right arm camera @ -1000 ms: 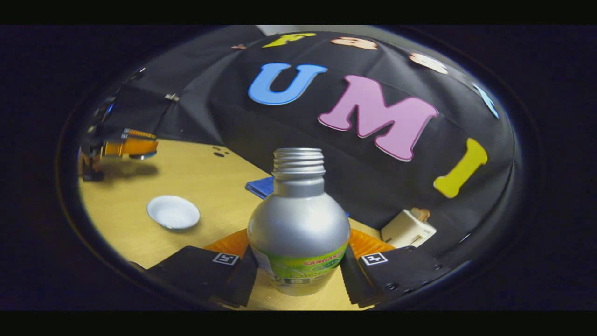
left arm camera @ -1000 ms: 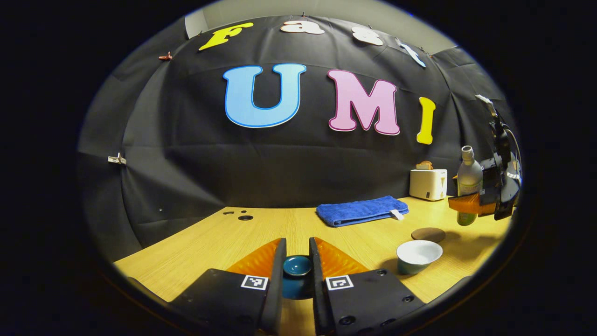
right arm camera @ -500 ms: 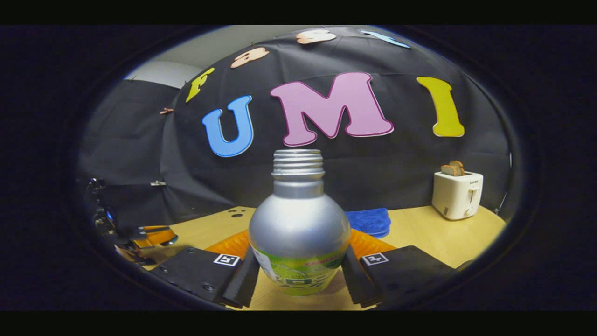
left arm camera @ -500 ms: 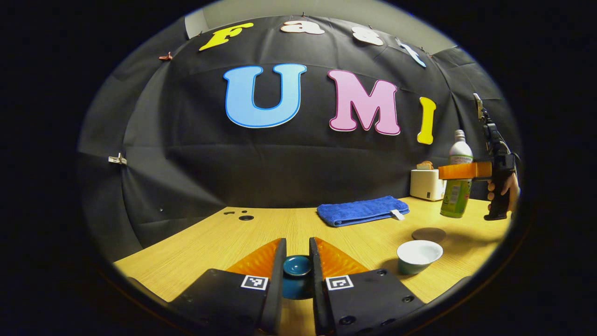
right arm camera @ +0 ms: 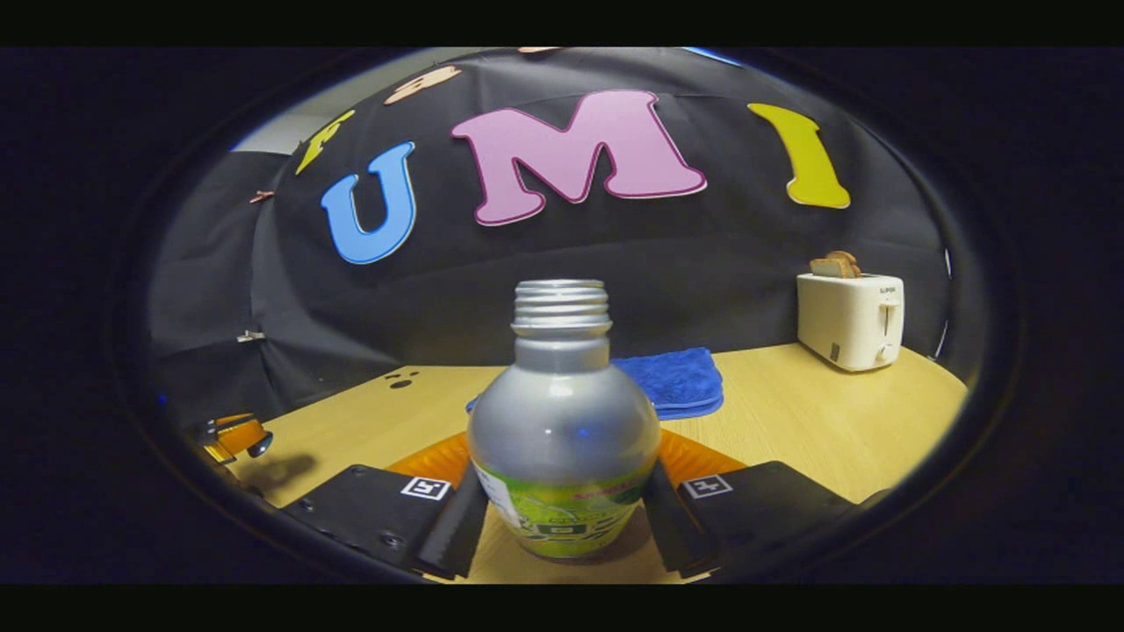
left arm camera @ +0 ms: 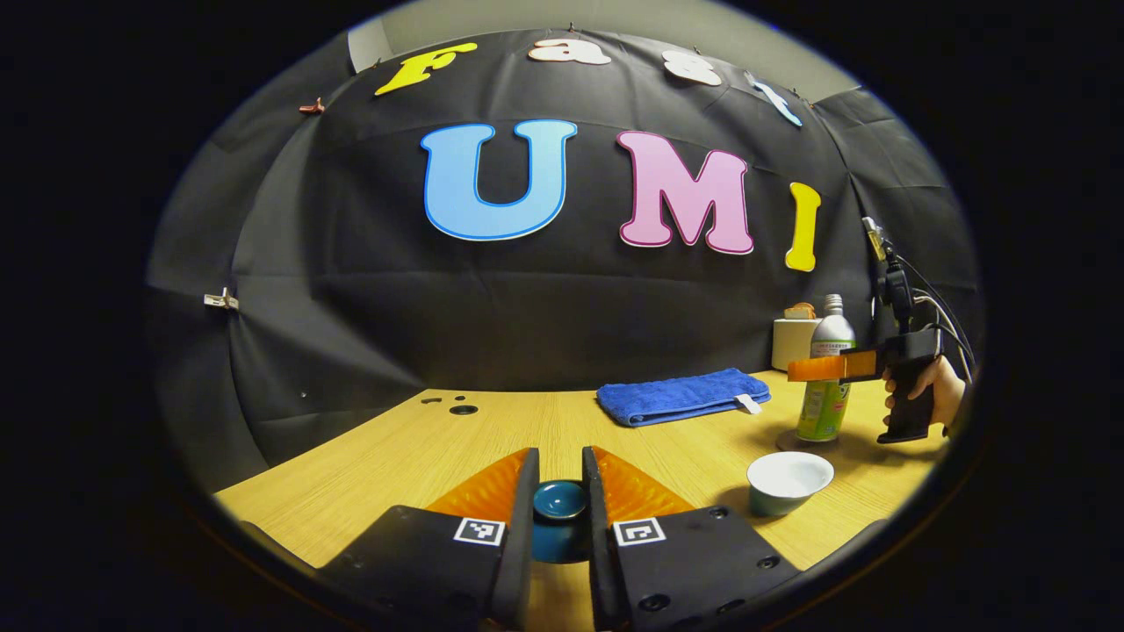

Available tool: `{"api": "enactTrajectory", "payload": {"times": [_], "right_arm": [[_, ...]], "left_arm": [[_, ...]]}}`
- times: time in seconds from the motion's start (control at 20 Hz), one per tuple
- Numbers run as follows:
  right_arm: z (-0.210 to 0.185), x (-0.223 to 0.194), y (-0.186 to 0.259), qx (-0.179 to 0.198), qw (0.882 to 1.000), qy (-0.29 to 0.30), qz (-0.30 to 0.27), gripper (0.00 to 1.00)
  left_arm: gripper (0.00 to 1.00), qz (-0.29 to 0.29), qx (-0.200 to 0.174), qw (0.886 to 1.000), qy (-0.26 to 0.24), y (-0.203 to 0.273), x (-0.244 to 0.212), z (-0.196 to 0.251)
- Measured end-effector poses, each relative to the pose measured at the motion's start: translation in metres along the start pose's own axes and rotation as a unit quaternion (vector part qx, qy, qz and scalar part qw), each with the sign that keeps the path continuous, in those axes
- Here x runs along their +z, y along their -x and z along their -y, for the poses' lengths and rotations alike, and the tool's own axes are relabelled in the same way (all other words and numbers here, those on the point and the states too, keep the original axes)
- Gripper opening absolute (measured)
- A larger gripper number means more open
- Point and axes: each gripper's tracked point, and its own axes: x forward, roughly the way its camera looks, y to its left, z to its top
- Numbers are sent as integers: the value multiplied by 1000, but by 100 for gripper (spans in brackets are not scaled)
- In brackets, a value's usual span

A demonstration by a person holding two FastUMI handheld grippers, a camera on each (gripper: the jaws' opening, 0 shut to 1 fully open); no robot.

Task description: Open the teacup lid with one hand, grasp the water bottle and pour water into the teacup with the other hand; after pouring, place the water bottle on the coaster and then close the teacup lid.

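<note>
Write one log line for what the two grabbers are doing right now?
left gripper: shut on teacup lid | right gripper: shut on water bottle, upright at coaster | teacup: uncovered

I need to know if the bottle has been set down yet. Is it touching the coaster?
Cannot tell. In the left gripper view the water bottle stands upright with its base at the coaster, but any gap there is too small to see.

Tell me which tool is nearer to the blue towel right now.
Right, by my estimate. The right tool grips the bottle on the coaster, just beside the towel's end. The left tool holds the lid at the table's near edge, well in front of it.
</note>
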Motion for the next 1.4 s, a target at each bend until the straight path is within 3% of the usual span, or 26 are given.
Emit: {"api": "enactTrajectory", "payload": {"times": [0.15,0.8,0.85,0.9,1.15,1.4], "right_arm": [[4,-2,-4,-11,1000,28,1,80],[-2,-11,-2,-4,1000,30,-4,86],[-2,-11,-1,-4,1000,30,-5,96],[0,-11,0,-7,1000,29,-8,100],[8,-24,16,-32,998,14,-47,100],[1,-25,45,-27,998,17,-49,100]], "left_arm": [[31,0,0,1000,0,0,1,-1],[31,1,1,1000,0,1,0,1],[31,1,1,1000,0,1,0,0],[31,1,1,1000,0,0,0,1],[31,1,1,1000,0,0,0,0],[31,0,2,1000,0,0,1,0]]}}
